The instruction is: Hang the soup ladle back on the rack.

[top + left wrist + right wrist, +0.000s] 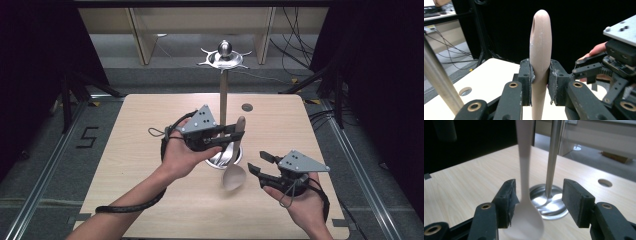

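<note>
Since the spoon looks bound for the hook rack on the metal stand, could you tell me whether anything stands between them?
Nothing visible does. The left claw grips the spoon upright by its handle beside the pole, and the hook rack is directly above.

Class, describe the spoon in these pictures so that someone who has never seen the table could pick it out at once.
Start at the tall metal stand that rises from a round steel base near the middle of the wooden table. Just in front of that base hangs the spoon, its handle clamped in the left gripper. It is the one pale, matte beige thing there, bowl downward, with a slot near its handle's rounded tip.
</note>
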### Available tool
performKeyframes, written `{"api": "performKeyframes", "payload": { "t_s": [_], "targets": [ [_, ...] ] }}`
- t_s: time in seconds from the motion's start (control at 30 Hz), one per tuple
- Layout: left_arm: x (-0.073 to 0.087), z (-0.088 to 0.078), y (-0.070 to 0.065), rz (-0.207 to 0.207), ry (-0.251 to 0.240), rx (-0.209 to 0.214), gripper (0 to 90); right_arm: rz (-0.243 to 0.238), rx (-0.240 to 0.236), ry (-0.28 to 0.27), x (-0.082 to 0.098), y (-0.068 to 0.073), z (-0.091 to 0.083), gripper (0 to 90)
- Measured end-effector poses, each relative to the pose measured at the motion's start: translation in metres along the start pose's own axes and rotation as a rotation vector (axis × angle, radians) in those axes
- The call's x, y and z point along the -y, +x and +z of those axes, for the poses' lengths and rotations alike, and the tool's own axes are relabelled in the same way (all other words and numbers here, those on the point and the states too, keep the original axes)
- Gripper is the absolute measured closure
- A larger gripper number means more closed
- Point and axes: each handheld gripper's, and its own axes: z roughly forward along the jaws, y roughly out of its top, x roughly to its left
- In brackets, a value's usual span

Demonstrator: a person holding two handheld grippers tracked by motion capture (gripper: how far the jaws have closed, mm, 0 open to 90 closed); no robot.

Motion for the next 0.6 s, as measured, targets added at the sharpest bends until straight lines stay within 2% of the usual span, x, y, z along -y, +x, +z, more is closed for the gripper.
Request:
{"api": "performKeyframes", "payload": {
  "t_s": [0.07, 0.1, 0.13, 0.17, 0.2, 0.27, 0.33, 0.37, 0.4, 0.43, 0.47, 0.5, 0.6],
  "targets": [
    [-0.003, -0.004, 0.007, 0.01, 0.002, 0.022, 73.4, -0.014, 0.002, 0.005, 0.005, -0.006, -0.001, 45.4],
    [-0.006, -0.008, 0.013, 0.031, 0.011, 0.053, 73.4, 0.007, -0.023, 0.029, 0.01, -0.01, -0.003, 45.4],
    [-0.007, -0.01, 0.016, 0.037, 0.008, 0.069, 73.4, 0.033, -0.015, 0.033, 0.012, -0.01, -0.004, 45.4],
    [-0.008, -0.012, 0.019, 0.049, 0.012, 0.088, 73.4, 0.035, -0.032, 0.042, 0.014, -0.013, -0.004, 45.4],
    [-0.009, -0.014, 0.022, 0.051, 0.009, 0.099, 73.4, 0.069, -0.024, 0.057, 0.017, -0.014, -0.005, 45.4],
    [-0.01, -0.016, 0.025, 0.054, 0.008, 0.112, 73.3, 0.068, -0.02, 0.049, 0.019, -0.016, -0.005, 45.3],
    [-0.011, -0.021, 0.034, 0.057, -0.001, 0.149, 73.3, 0.065, -0.024, 0.074, 0.026, -0.025, -0.005, 45.2],
    [-0.011, -0.023, 0.036, 0.056, -0.003, 0.16, 73.3, 0.103, -0.015, 0.089, 0.028, -0.024, -0.006, 45.0],
    [-0.011, -0.024, 0.038, 0.055, -0.007, 0.172, 73.3, 0.094, -0.013, 0.091, 0.03, -0.027, -0.006, 44.9],
    [-0.011, -0.025, 0.04, 0.056, -0.008, 0.18, 73.3, 0.083, -0.007, 0.089, 0.032, -0.031, -0.006, 44.9],
    [-0.011, -0.026, 0.041, 0.061, -0.008, 0.187, 73.3, 0.113, -0.009, 0.11, 0.033, -0.03, -0.008, 44.8],
    [-0.012, -0.027, 0.042, 0.063, -0.01, 0.191, 73.3, 0.127, -0.014, 0.108, 0.035, -0.031, -0.007, 44.8],
    [-0.012, -0.029, 0.044, 0.063, -0.013, 0.199, 73.3, 0.141, -0.009, 0.104, 0.038, -0.033, -0.007, 44.8]
  ]
}}
